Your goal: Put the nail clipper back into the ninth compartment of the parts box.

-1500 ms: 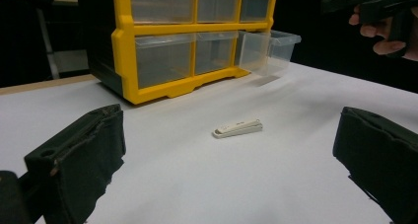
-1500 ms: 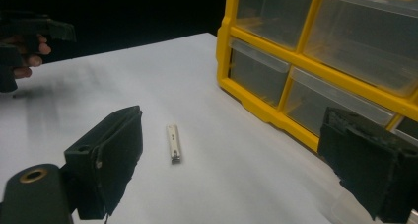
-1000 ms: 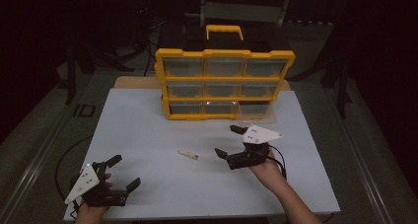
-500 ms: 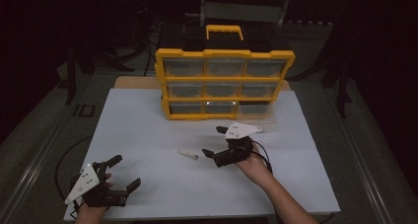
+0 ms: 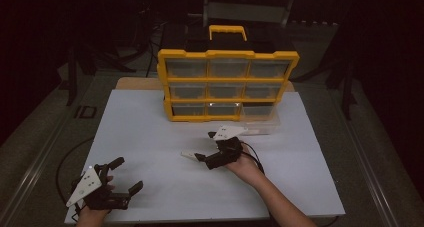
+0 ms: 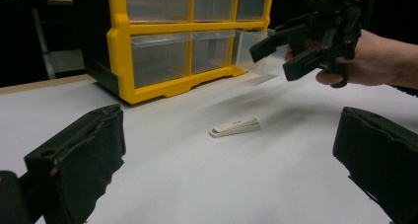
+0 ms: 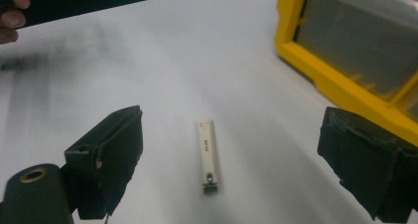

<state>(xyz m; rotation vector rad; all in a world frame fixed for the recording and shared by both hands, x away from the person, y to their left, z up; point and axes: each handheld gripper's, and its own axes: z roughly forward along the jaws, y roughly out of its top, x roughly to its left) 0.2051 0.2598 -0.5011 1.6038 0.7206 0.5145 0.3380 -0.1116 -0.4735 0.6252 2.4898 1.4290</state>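
A small cream nail clipper (image 5: 189, 155) lies flat on the white table top (image 5: 145, 122), in front of the yellow drawer cabinet (image 5: 227, 84). My right gripper (image 5: 202, 160) is open and hovers just right of the clipper, with its jaws pointed at it. In the right gripper view the nail clipper (image 7: 206, 155) lies between and just ahead of the spread jaws of the right gripper (image 7: 234, 135), touching neither. My left gripper (image 5: 126, 175) rests open near the front left edge. The left gripper view has the nail clipper (image 6: 235, 127) farther off and the right gripper (image 6: 278, 58) above it.
The cabinet has several clear drawers and a handle on top. Its bottom right drawer (image 5: 261, 121) is pulled out over the table. A dark floor, stands and cables surround the table. Bare white surface lies between the two grippers.
The right gripper has moved left and down toward the nail clipper, which has stayed put. The left gripper has not moved.
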